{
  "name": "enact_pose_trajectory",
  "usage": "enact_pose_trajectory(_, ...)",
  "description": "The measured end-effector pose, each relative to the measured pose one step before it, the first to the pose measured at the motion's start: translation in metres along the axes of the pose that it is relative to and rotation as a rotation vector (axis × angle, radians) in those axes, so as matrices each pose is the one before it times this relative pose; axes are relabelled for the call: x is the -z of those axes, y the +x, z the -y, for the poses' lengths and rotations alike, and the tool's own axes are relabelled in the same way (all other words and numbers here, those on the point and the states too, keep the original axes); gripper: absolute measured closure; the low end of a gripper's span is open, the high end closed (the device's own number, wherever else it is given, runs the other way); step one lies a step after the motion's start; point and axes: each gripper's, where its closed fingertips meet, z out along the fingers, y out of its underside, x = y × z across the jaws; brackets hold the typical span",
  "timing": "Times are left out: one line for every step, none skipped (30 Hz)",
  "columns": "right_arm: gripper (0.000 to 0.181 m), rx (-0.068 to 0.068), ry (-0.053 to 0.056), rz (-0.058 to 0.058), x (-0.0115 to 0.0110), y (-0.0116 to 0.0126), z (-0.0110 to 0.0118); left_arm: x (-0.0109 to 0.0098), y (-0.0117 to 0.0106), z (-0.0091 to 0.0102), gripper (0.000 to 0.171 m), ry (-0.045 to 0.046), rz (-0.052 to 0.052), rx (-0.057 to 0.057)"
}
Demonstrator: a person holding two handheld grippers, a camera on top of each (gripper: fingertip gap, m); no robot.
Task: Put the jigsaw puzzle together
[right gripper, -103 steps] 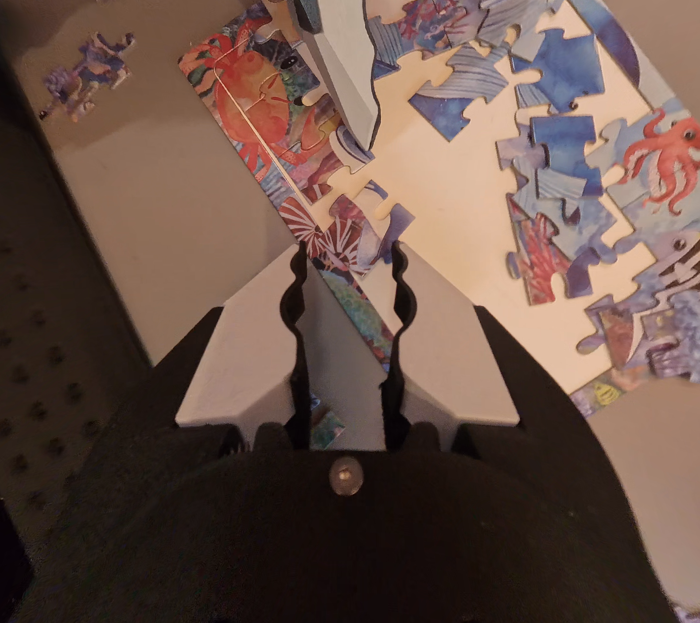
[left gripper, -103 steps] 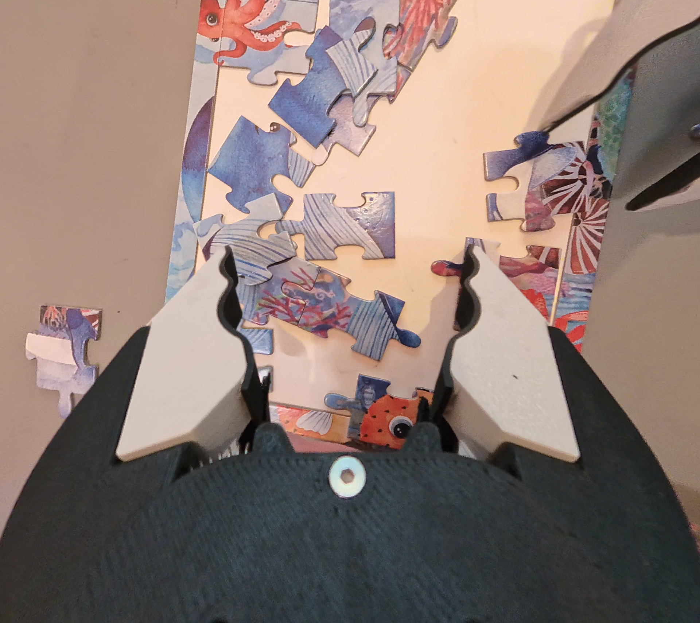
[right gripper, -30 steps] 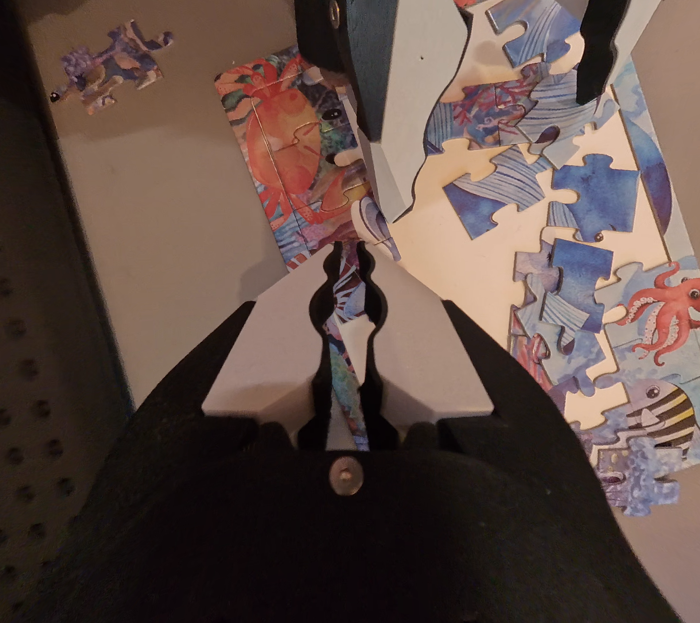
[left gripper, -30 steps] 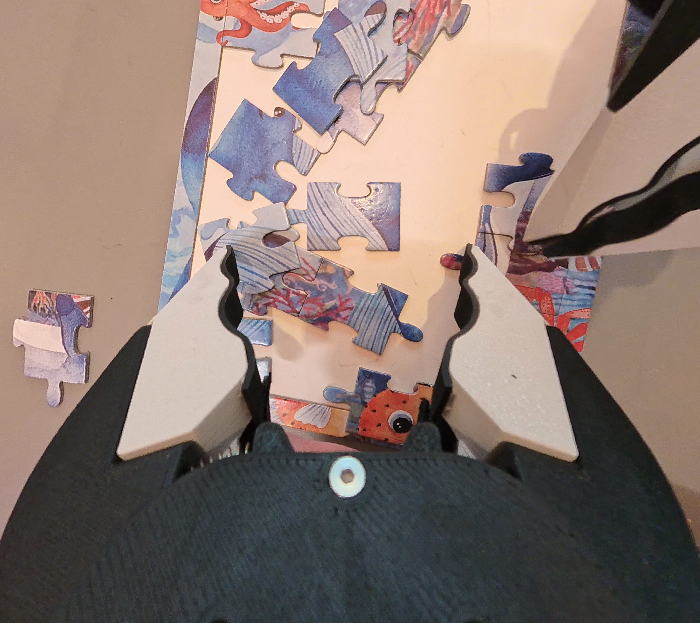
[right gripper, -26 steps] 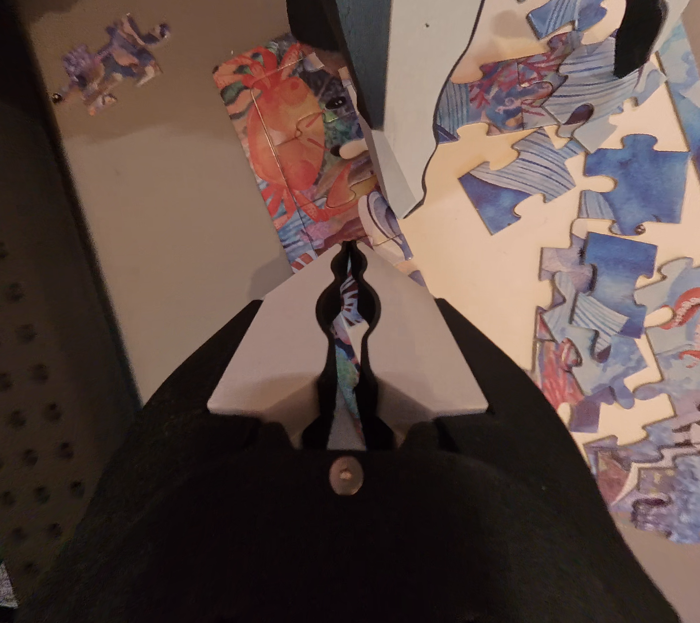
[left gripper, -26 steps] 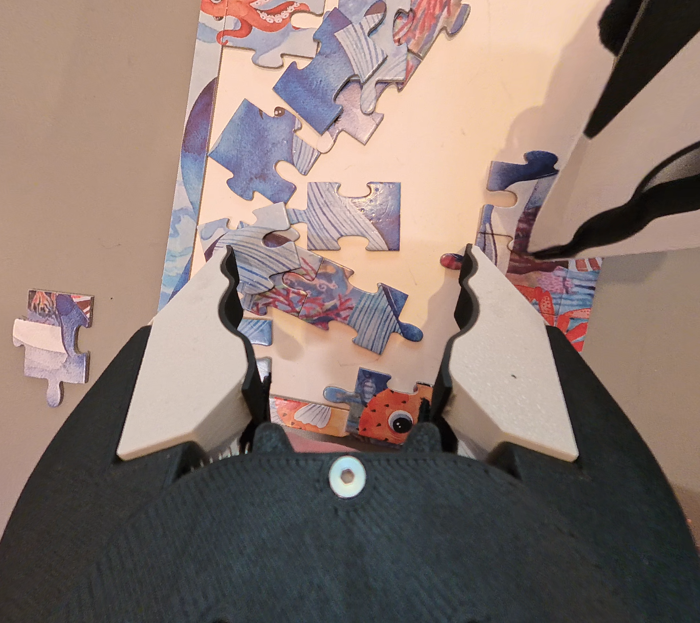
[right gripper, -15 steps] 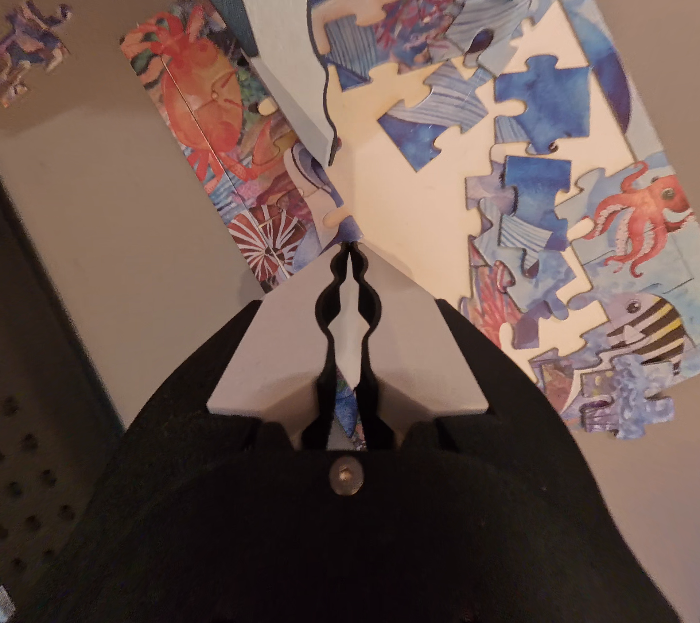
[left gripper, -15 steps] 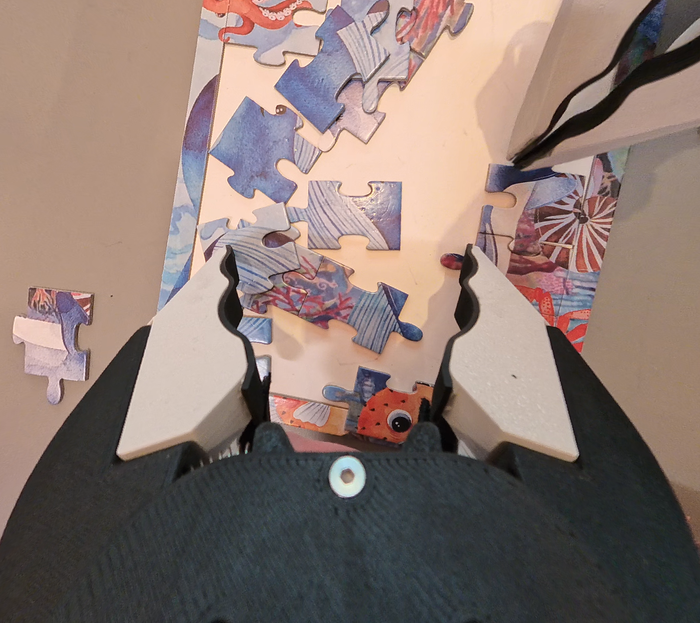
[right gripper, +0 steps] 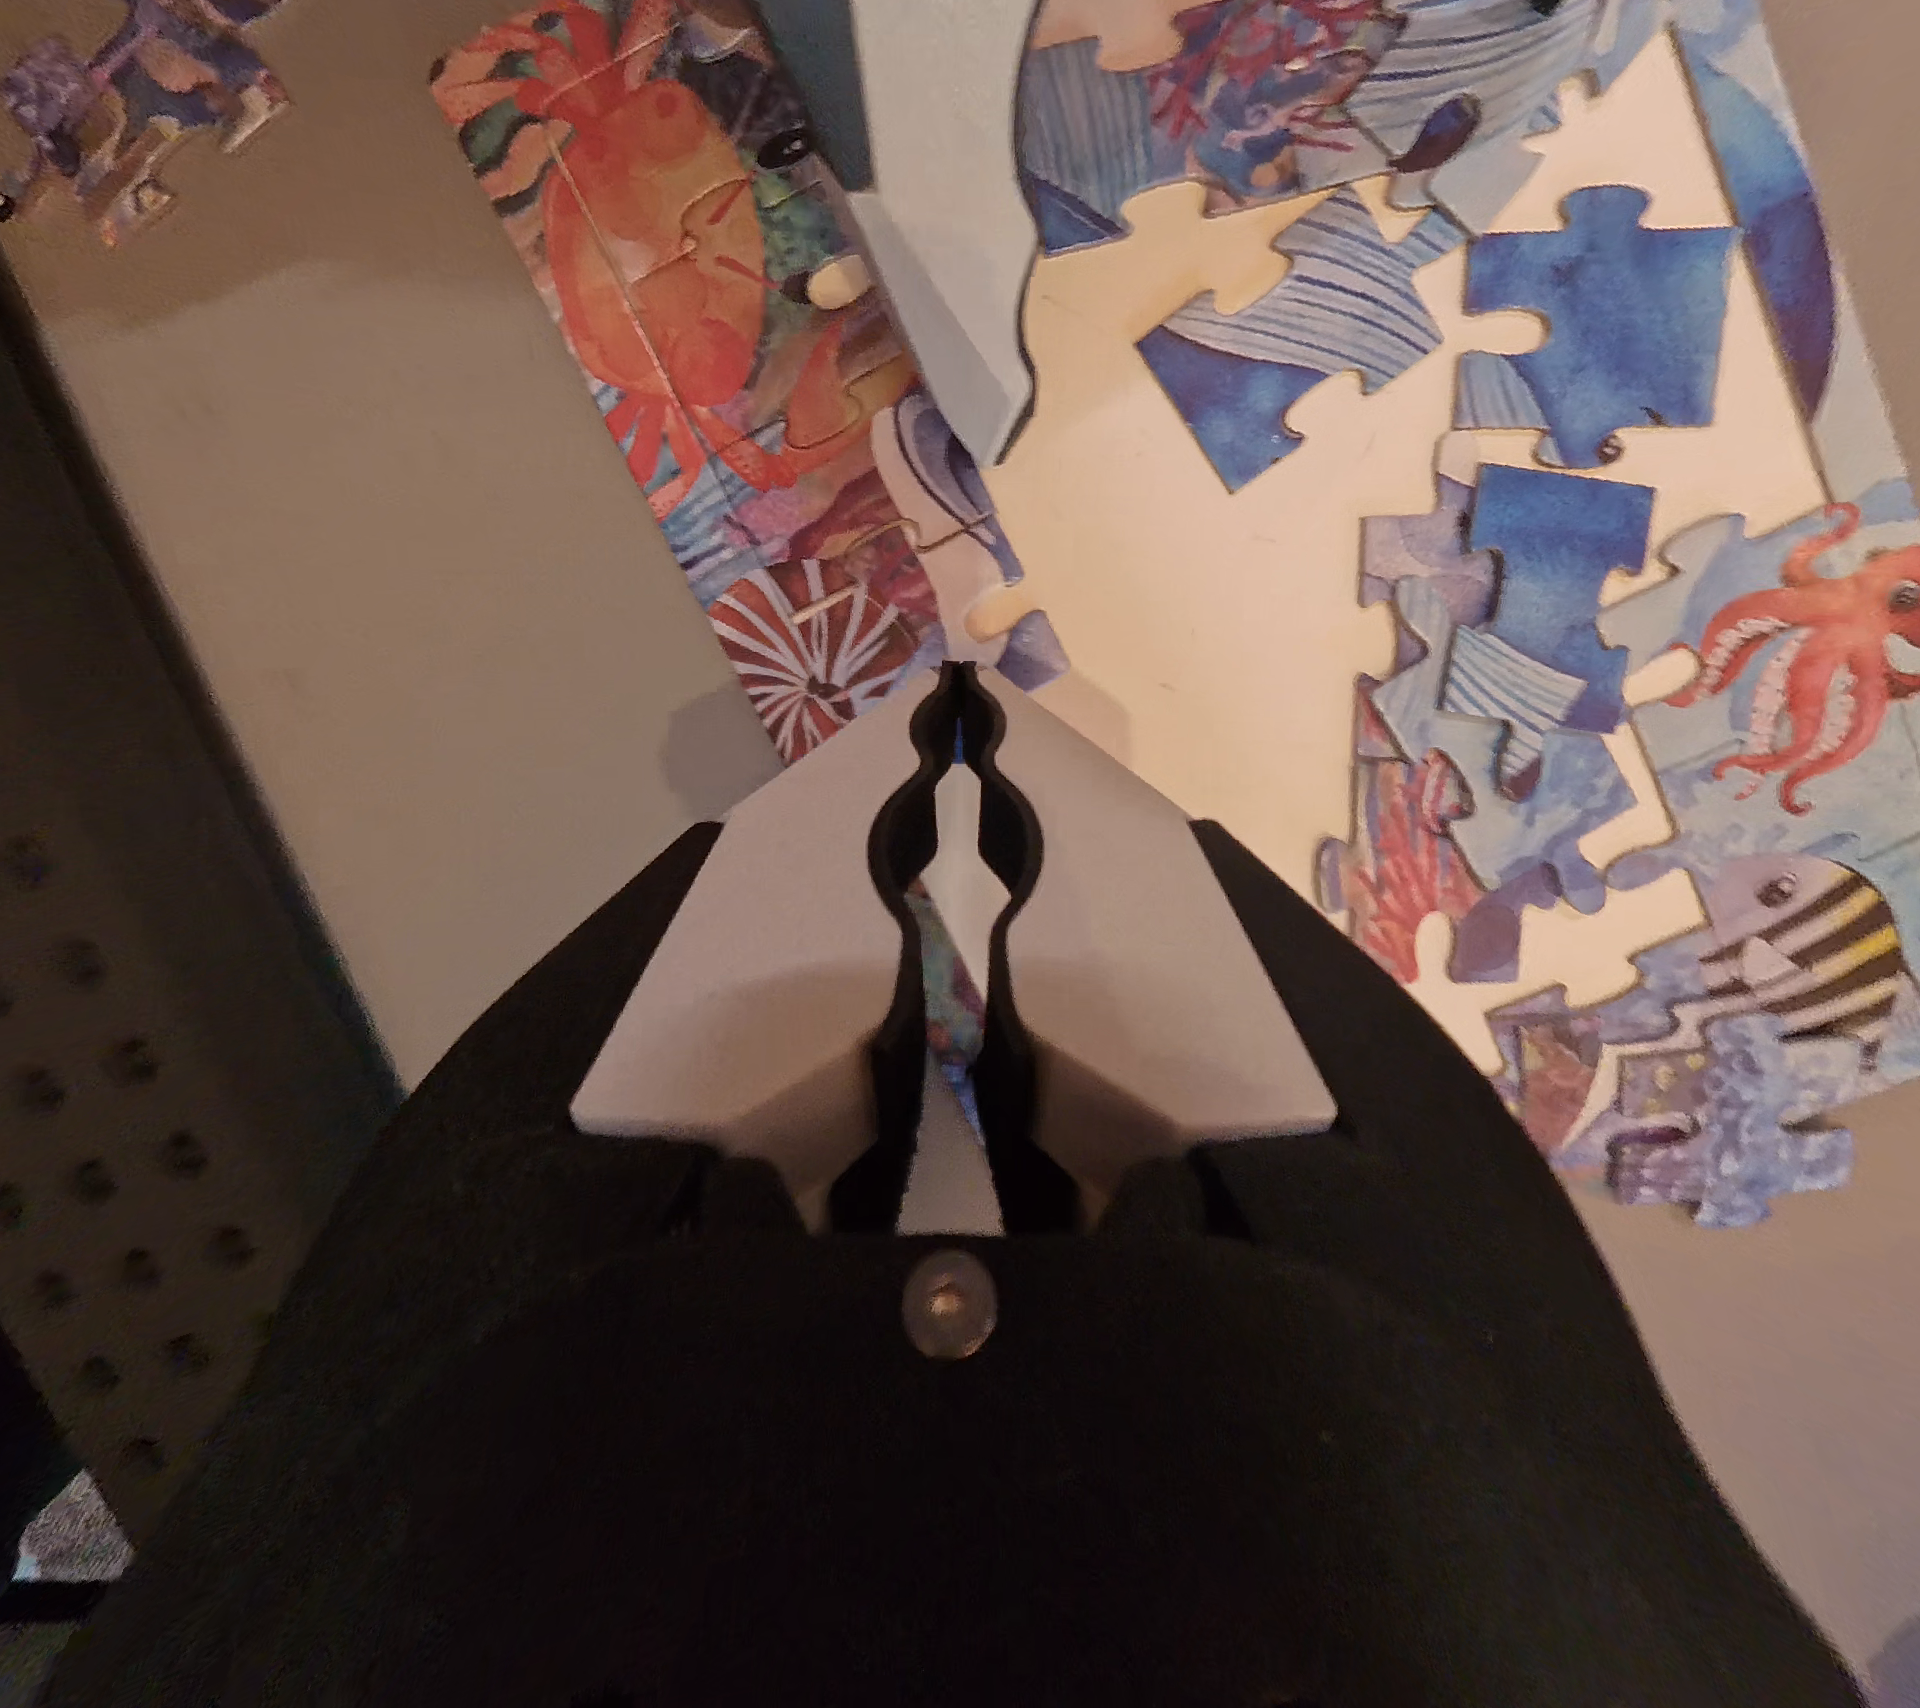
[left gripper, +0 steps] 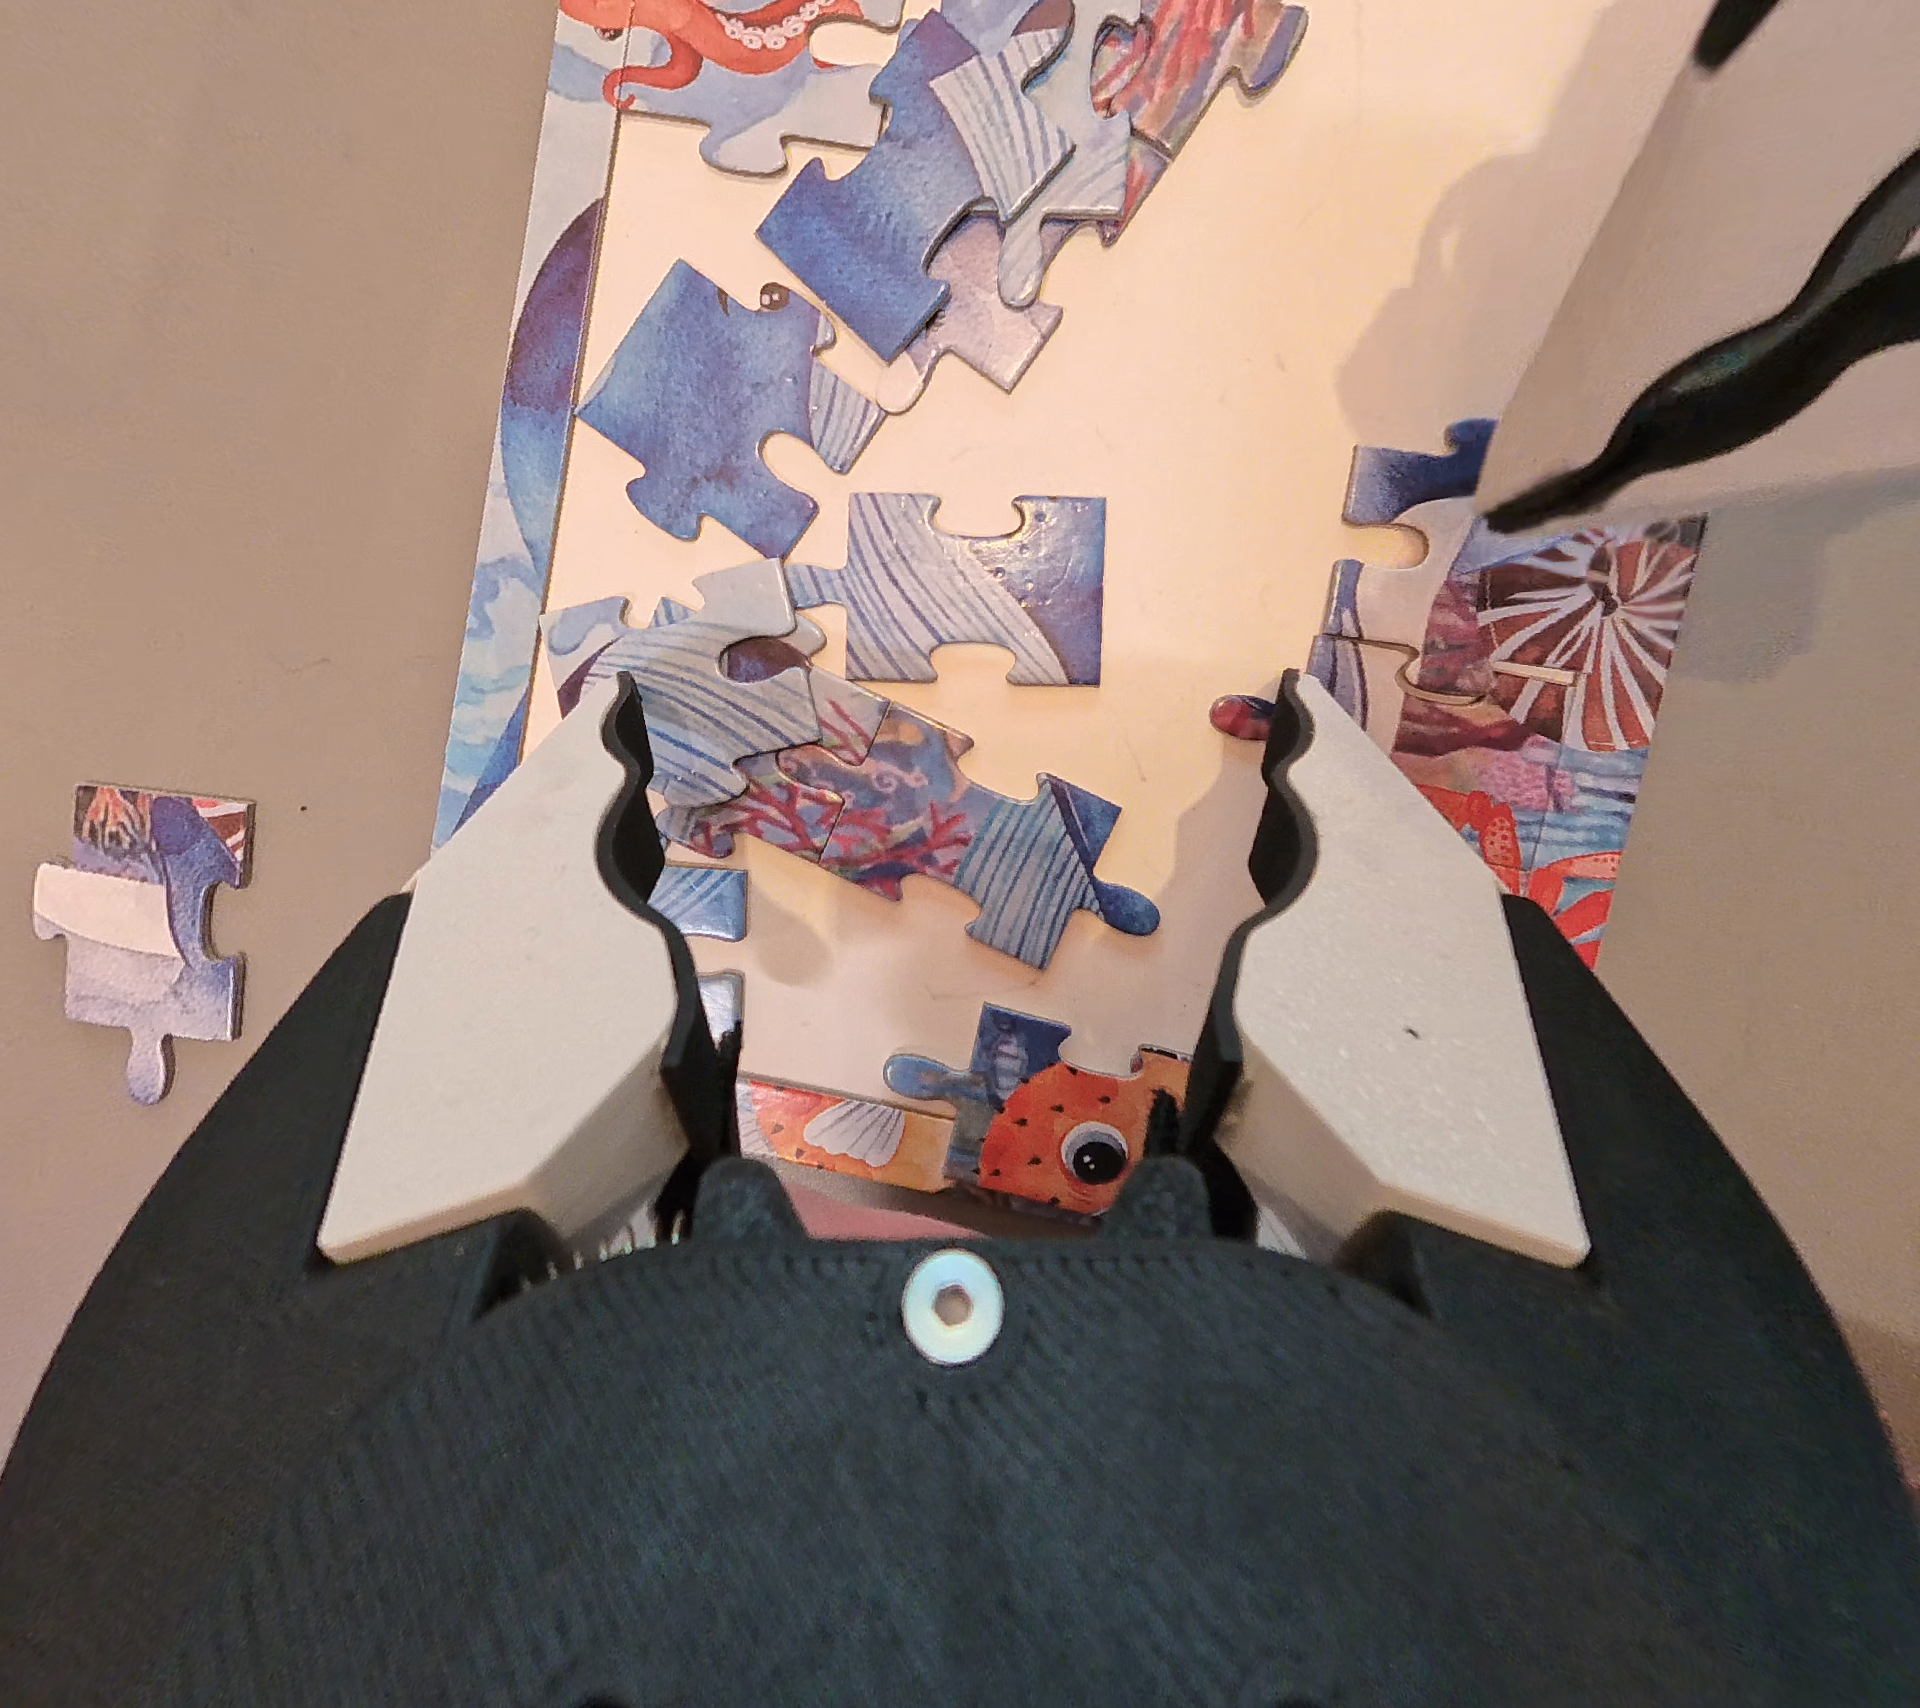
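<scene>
The right gripper (right gripper: 961, 671) is closed with nothing visibly gripped above the puzzle board (left gripper: 1247, 224), the left gripper (left gripper: 951, 702) gapes empty over loose jigsaw pieces (left gripper: 966, 588), probably light, stiff cardboard best pinched at an overhanging edge.

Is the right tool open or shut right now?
Shut. In its own view the right tool has its fingertips meeting at the front, with nothing gripped there; only the puzzle board shows through the gaps behind.

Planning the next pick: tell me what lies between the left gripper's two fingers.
In the left wrist view, loose puzzle pieces lie on the cream board between the open left gripper's fingers; none is gripped.
</scene>
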Motion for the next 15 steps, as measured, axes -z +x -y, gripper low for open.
enact_pose_trajectory(0.181, 0.0008, -0.0126, 0.0166, -0.00402, -0.00358, -0.00077, -0.00001, -0.00008, 0.00001, 0.056, -0.00018, 0.0002, 0.0005)
enact_pose_trajectory(0.181, -0.0008, -0.0016, 0.0080, -0.00350, -0.00190, 0.00088, 0.00005, -0.00001, -0.00011, 0.056, -0.00076, 0.0003, 0.0004)
enact_pose_trajectory(0.181, -0.0078, 0.0203, 0.0171, -0.00114, -0.00292, 0.00432, 0.00002, 0.00000, -0.00004, 0.056, -0.00083, 0.0004, 0.0003)
enact_pose_trajectory(0.181, -0.0056, 0.0069, 0.0015, -0.00130, -0.00138, 0.00279, -0.00011, -0.00002, -0.00002, 0.056, -0.00060, 0.0000, 0.0004)
enact_pose_trajectory(0.181, 0.0030, -0.0024, -0.0042, -0.00129, -0.00096, 0.00119, 0.00007, -0.00001, 0.00008, 0.056, 0.00020, 0.0001, 0.0001)
enact_pose_trajectory(0.181, 0.0020, -0.0054, -0.0066, -0.00004, -0.00019, 0.00036, 0.00004, -0.00006, -0.00008, 0.056, 0.00002, 0.0001, 0.0001)
enact_pose_trajectory(0.181, 0.0023, -0.0050, -0.0022, -0.00003, -0.00008, 0.00002, -0.00009, 0.00001, -0.00005, 0.056, -0.00001, 0.0000, 0.0000)
enact_pose_trajectory(0.181, 0.0023, -0.0005, 0.0039, 0.00000, -0.00058, 0.00044, 0.00000, -0.00001, 0.00000, 0.056, 0.00000, 0.0001, 0.0000)
enact_pose_trajectory(0.181, -0.0001, -0.0005, 0.0030, 0.00030, -0.00026, 0.00010, 0.00002, -0.00007, -0.00004, 0.056, 0.00026, 0.0003, 0.0003)
enact_pose_trajectory(0.181, -0.0028, -0.0025, -0.0103, 0.00119, 0.00198, -0.00096, 0.00003, 0.00004, -0.00004, 0.056, 0.00054, 0.0001, 0.0002)
enact_pose_trajectory(0.181, -0.0071, -0.0016, -0.0179, 0.00207, 0.00383, -0.00151, -0.00001, 0.00000, 0.00003, 0.056, 0.00020, 0.0000, 0.0001)
enact_pose_trajectory(0.181, -0.0129, -0.0021, -0.0060, 0.00240, 0.00287, -0.00217, 0.00003, -0.00001, -0.00005, 0.056, -0.00036, 0.0000, -0.0001)
enact_pose_trajectory(0.181, -0.0135, 0.0008, -0.0093, 0.00242, 0.00379, -0.00196, 0.00003, -0.00005, 0.00014, 0.056, -0.00020, 0.0000, -0.0001)
enact_pose_trajectory(0.181, -0.0155, -0.0074, -0.0203, 0.00224, 0.00555, -0.00333, -0.00001, 0.00001, 0.00002, 0.056, 0.00017, -0.0001, 0.0000)
enact_pose_trajectory(0.181, -0.0103, -0.0160, -0.0129, 0.00127, 0.00391, -0.00443, 0.00000, 0.00002, 0.00001, 0.056, 0.00004, -0.0002, 0.0000)
